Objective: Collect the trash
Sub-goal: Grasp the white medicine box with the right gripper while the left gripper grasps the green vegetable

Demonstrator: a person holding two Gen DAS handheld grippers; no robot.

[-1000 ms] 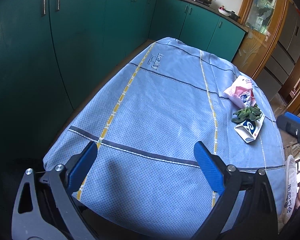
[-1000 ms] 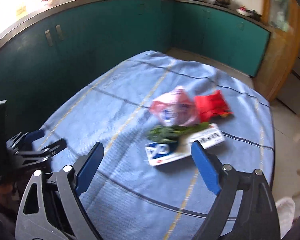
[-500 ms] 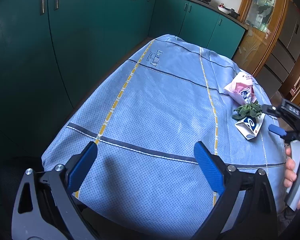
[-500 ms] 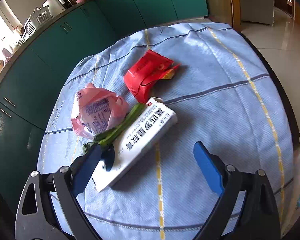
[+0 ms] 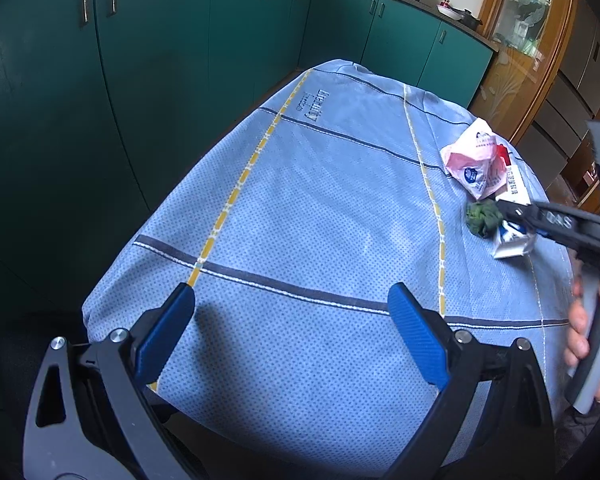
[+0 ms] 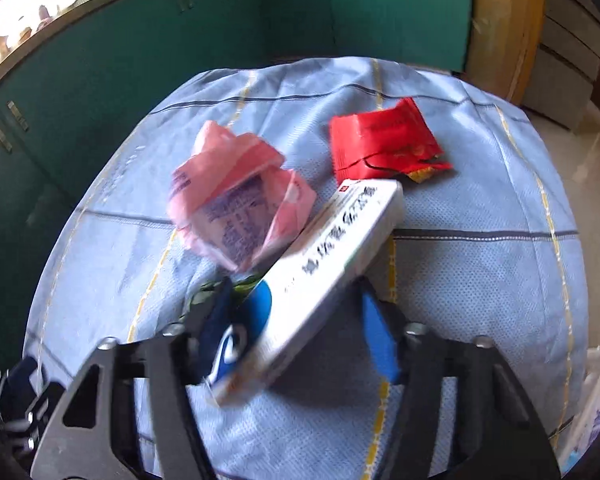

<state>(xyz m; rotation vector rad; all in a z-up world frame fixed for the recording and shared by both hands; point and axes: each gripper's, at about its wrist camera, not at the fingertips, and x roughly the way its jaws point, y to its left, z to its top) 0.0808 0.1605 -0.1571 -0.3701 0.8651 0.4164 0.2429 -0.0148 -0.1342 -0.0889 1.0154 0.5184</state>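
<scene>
White cardboard, printed with dark characters and a blue logo at its near end, makes up the long flat box (image 6: 324, 276) that is lying aslant on the light blue quilted cloth (image 6: 480, 280) covering the table. The right gripper (image 6: 292, 320), black-framed with blue pads, is closing its jaws around the box's near end; the box is sitting between the pads, and motion blur is hiding whether both are pressing on it yet. A crumpled pink plastic bag (image 6: 236, 204) is lying just beside the box on its left, a torn red foil wrapper (image 6: 384, 140) is lying just beyond its far end, and a clump of dark green leaves (image 6: 204, 292) is peeking out beside the left pad.

The left wrist view is showing what the right one cannot: the right gripper (image 5: 512, 212) from the side, reaching in over the leaves (image 5: 482, 218) and box (image 5: 512, 240), with a person's hand (image 5: 592, 340) gripping its grey handle. The pink bag (image 5: 476, 164) is lying behind. The left gripper (image 5: 288, 332) is hanging over bare cloth (image 5: 300, 200), jaws spread wide with nothing between them. Teal cabinets (image 5: 160, 60) are lining the room.
</scene>
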